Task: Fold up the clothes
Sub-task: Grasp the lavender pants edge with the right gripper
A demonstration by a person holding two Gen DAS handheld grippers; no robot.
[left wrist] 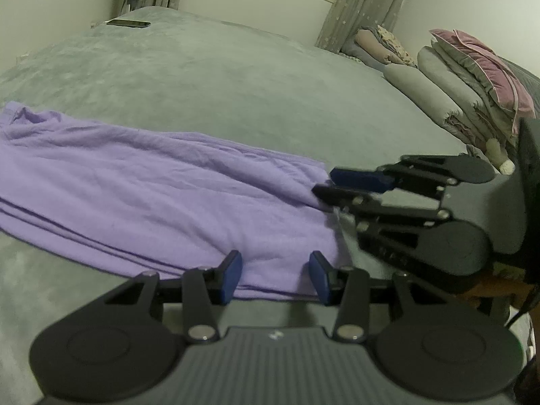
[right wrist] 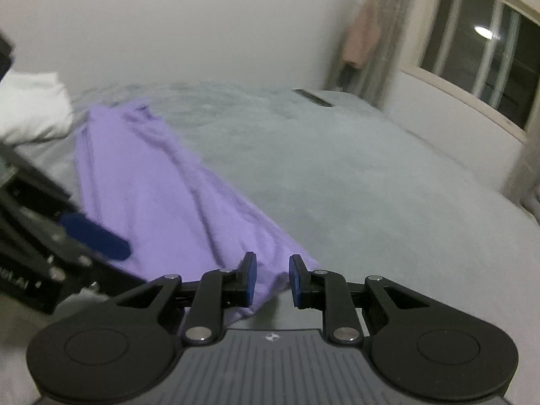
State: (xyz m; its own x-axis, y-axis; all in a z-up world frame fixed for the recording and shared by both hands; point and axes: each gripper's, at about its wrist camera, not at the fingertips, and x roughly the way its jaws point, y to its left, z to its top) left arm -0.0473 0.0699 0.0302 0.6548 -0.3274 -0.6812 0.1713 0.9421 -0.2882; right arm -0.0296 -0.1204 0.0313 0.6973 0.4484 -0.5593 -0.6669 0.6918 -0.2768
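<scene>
While both grippers hang low over the bed, we note:
Garment: purple garment (left wrist: 162, 195) lies folded lengthwise in layers on the grey bedspread (left wrist: 236, 77), one end nearest us.
Left gripper (left wrist: 275, 276): jaws spread apart, fingers straddling the near edge of the cloth, nothing clamped.
Right gripper (right wrist: 272, 280): jaws parted at the garment's corner; we see no cloth pinched.
Background: phone (left wrist: 128, 23) at far edge, stacked pillows (left wrist: 472, 84) to the right.

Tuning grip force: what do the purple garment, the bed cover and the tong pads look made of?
Purple garment: thin matte knit, likely cotton jersey; soft creases, stacked folded edges. Bed cover: grey plush, fleece or velvet-like; mottled nap. Pads on left tongs: blue, matte, probably rubber or foam; right tongs look alike.
</scene>
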